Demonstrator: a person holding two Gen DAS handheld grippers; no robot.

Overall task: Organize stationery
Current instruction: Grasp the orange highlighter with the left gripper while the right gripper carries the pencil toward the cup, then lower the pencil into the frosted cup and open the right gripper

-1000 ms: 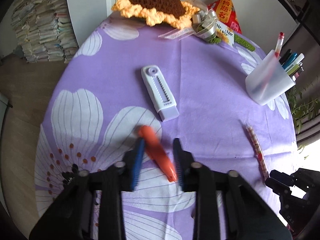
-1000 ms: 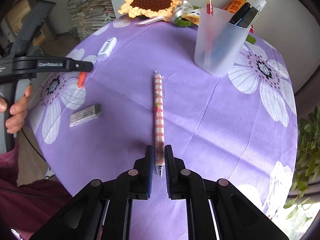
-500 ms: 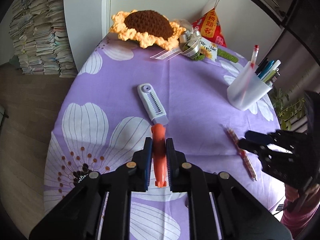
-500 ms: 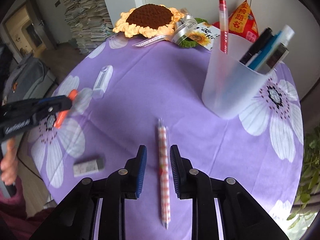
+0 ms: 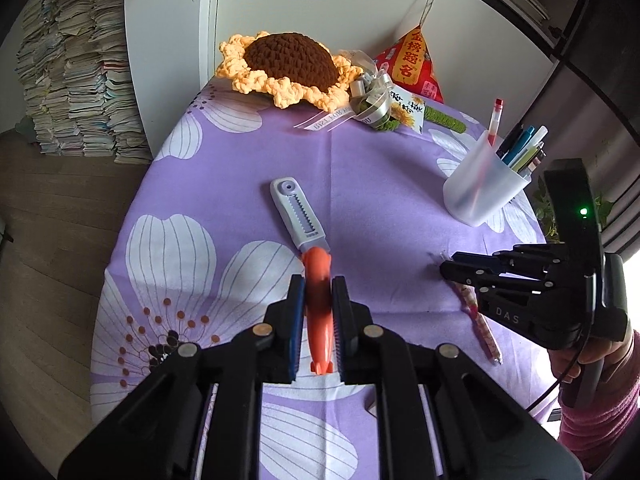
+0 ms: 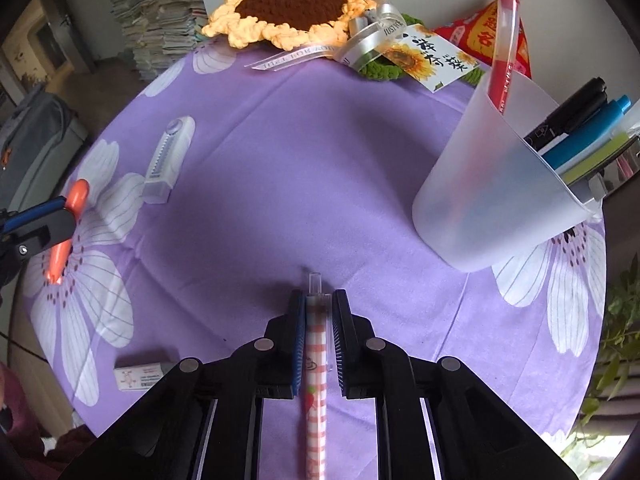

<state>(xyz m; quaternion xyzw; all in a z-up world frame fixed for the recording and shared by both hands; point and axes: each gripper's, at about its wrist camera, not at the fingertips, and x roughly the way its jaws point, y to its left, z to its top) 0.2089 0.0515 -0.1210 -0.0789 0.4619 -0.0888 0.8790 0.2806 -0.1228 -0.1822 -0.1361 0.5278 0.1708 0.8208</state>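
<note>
Clamping your right gripper (image 6: pixel 317 320) on the pink-checked transparent pen (image 6: pixel 316 380), you lift toward the frosted plastic cup (image 6: pixel 500 184) ahead-right; left gripper (image 5: pixel 318 308) pinches the orange marker (image 5: pixel 319 312).

Soft daylight from the right, sharp centre, fisheye bending and dark corners.

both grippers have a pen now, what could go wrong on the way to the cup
The frosted pen cup is already crowded and leans, so pushing in the checked pen held by the right gripper might tip it. The left gripper holds the orange pen mid-body, so the pen could pivot. Both grippers may collide at the cup.
</note>
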